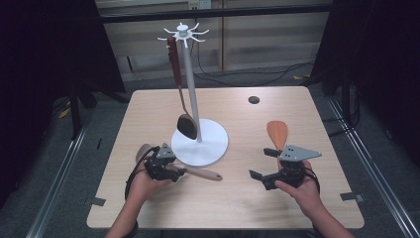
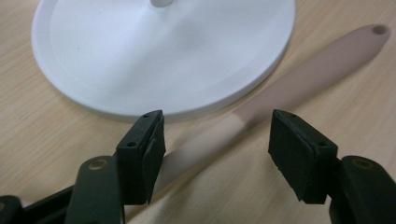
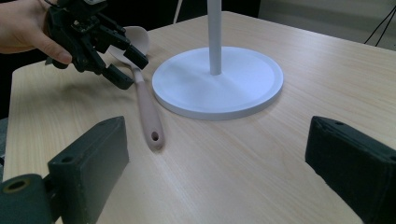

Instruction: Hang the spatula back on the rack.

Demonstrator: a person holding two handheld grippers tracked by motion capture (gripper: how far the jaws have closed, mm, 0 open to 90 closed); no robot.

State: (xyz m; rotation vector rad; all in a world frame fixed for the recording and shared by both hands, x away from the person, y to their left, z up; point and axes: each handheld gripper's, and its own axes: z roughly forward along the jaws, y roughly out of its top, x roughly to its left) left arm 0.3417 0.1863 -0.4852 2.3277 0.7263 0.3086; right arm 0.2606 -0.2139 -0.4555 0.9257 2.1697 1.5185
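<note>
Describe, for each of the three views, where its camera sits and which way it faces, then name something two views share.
High view: above the person's side, facing forward and down on the table; both hands and tongs show.
Left gripper view: on the left tongs, facing the pink spoon; jaws apart.
Right gripper view: on the right tongs, facing the white stand base; the left hand shows.
Shared: spoon and stand base.

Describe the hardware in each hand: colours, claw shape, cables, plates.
Both units are black. The left claw has two blocky rectangular pads on rounded arms with brass-coloured pivot bushings. The right claw carries a grey three-cornered plate with small holes. A black cable trails from the left unit. Forearms are bare.
</note>
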